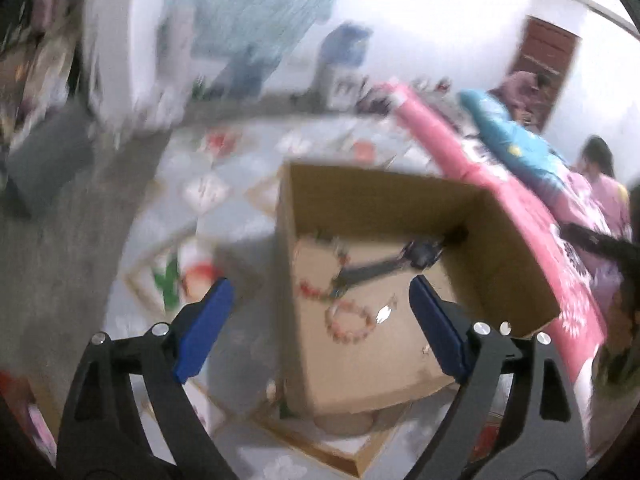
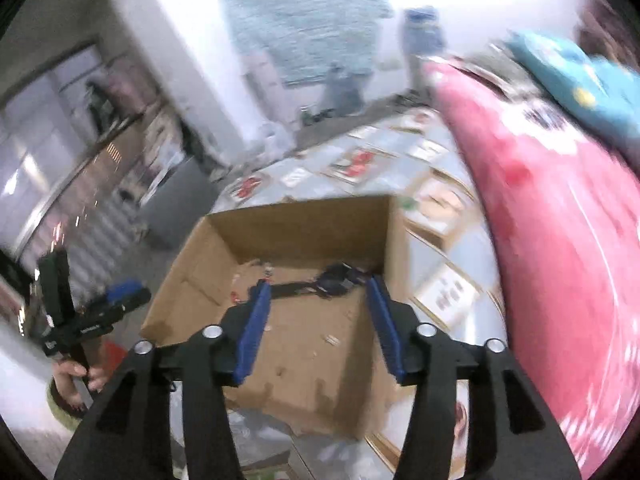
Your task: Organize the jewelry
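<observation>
Both claws hang empty above the box [image 1: 500, 248] — left claw [image 1: 320, 312] spread wide, right claw [image 2: 318, 312] parted. Inside the box lie a bead bracelet [image 1: 352, 322] and a dark strap [image 2: 316, 286].

A patterned floor mat [image 1: 224, 200] of pale blue squares with tan borders and red motifs carries an open brown cardboard box [image 1: 500, 248] near its middle. Along the mat's right edge lies pink bedding [image 2: 560, 240]. Bare grey floor [image 1: 60, 260] borders its left edge.
</observation>
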Demonstrator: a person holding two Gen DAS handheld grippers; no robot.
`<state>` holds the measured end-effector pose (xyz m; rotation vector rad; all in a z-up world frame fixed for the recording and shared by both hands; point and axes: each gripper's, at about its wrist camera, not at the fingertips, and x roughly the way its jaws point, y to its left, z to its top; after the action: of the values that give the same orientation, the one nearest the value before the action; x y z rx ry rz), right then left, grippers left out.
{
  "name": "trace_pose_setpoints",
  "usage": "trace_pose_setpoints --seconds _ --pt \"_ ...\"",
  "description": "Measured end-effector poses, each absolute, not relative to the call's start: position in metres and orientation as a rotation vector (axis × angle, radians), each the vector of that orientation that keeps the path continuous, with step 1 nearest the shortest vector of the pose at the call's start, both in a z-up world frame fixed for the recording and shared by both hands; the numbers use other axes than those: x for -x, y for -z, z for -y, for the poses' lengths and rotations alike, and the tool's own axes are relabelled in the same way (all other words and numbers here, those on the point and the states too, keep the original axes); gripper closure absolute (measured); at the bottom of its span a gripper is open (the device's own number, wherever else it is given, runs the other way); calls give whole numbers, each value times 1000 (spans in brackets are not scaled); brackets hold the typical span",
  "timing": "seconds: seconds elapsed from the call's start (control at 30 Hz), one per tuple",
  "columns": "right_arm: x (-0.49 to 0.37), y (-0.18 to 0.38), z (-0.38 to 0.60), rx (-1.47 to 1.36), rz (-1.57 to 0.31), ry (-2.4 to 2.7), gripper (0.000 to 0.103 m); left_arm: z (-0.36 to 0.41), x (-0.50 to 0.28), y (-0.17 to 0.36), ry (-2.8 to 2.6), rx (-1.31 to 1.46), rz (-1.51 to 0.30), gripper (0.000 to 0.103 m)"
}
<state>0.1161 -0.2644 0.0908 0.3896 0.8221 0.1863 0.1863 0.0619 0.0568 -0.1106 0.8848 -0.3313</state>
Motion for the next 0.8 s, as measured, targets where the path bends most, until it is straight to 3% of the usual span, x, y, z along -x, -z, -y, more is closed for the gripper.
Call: trace_pose_setpoints --seconds 0.23,0.27,0.8 --pt "-125 -6 272 -557 -1085 -237 48 -48 -197 -1 331 157 -1082 17" --pt "-128 -3 267 -548 -1095 -250 44 -42 -197 2 360 171 -1101 17" --pt "-83 -23 268 -554 -1072 -259 44 -38 -144 -16 365 225 -1094 16"
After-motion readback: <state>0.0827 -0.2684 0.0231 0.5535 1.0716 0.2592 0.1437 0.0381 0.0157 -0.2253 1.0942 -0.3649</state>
